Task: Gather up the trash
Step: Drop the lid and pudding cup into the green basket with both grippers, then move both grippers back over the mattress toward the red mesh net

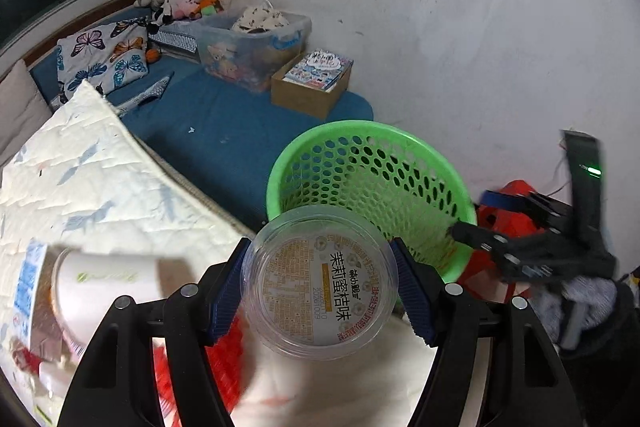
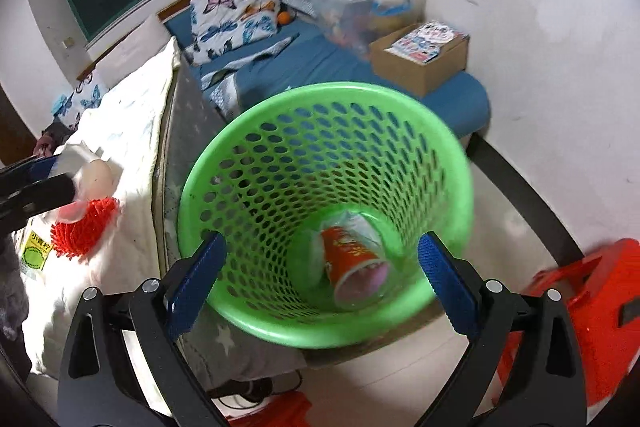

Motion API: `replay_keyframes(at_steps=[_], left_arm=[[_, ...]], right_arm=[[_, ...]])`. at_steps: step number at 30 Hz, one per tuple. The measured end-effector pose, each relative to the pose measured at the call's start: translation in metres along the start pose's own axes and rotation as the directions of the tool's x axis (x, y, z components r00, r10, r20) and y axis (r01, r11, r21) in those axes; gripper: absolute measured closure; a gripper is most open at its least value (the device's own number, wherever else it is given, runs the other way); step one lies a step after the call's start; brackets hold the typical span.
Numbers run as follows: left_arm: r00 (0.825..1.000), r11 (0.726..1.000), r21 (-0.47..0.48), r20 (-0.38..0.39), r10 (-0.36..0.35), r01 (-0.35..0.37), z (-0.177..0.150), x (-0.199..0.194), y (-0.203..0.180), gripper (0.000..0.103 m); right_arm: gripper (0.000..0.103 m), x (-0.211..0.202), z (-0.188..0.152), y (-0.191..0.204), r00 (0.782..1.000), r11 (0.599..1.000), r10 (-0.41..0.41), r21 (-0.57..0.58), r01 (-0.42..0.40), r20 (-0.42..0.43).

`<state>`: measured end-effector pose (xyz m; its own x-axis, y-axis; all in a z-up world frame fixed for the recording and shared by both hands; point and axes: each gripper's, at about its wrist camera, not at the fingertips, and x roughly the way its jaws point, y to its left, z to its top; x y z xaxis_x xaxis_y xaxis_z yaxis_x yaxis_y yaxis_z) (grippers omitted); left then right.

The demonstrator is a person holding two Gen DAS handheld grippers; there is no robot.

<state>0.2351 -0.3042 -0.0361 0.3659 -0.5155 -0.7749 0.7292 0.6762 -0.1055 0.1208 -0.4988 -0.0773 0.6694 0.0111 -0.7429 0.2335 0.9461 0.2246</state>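
Note:
My left gripper point(image 1: 320, 255) is shut on a clear plastic dessert cup point(image 1: 320, 291) with a printed yellow-and-white lid facing the camera; the blue pads point(image 1: 224, 291) press its sides. Just beyond the cup stands a green perforated basket point(image 1: 372, 139). My right gripper point(image 2: 322, 241) hangs open over the basket's mouth point(image 2: 320, 99) with nothing between its fingers. At the basket's bottom lie a red paper cup point(image 2: 352, 255) and some clear plastic. In the right wrist view the left gripper's finger point(image 2: 36, 191) and its cup point(image 2: 94, 175) show at the left edge.
A white quilt point(image 1: 92, 179) covers the bed on the left, with a white paper cup point(image 1: 104, 279), wrappers and a red spiky ball point(image 2: 84, 227) on it. A red stool point(image 2: 600, 307) stands right of the basket. Behind are a blue mattress, a cardboard box point(image 1: 312, 87) and a clear bin.

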Motion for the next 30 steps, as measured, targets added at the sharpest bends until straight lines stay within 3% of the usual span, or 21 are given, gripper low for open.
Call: replay_keyframes(at_steps=[8, 16, 19, 22, 30], left_arm=[[0.997, 1.000, 0.015, -0.074, 0.001, 0.000, 0.020, 0.048, -0.023, 0.037], [0.995, 1.000, -0.002, -0.099, -0.028, 0.028, 0.043, 0.075, -0.038, 0.036], [0.995, 0.999, -0.011, -0.094, -0.035, 0.034, 0.050, 0.078, -0.041, 0.036], [0.996, 0.998, -0.015, -0.072, -0.054, 0.053, 0.056, 0.074, -0.044, 0.024], [0.998, 0.997, -0.037, 0.011, -0.069, 0.069, 0.049, 0.038, -0.039, 0.024]], right_arm=[[0.007, -0.013, -0.011, -0.013, 0.999, 0.999, -0.001, 0.048, 0.000, 0.032], [0.007, -0.019, -0.017, -0.018, 0.999, 0.998, 0.007, 0.062, -0.009, 0.036], [0.007, -0.021, -0.021, -0.019, 0.999, 0.998, 0.002, 0.062, -0.004, 0.040], [0.007, -0.020, -0.023, -0.020, 0.999, 0.997, 0.005, 0.075, -0.007, 0.038], [0.007, -0.032, -0.028, -0.019, 0.998, 0.997, 0.020, 0.077, -0.024, 0.051]])
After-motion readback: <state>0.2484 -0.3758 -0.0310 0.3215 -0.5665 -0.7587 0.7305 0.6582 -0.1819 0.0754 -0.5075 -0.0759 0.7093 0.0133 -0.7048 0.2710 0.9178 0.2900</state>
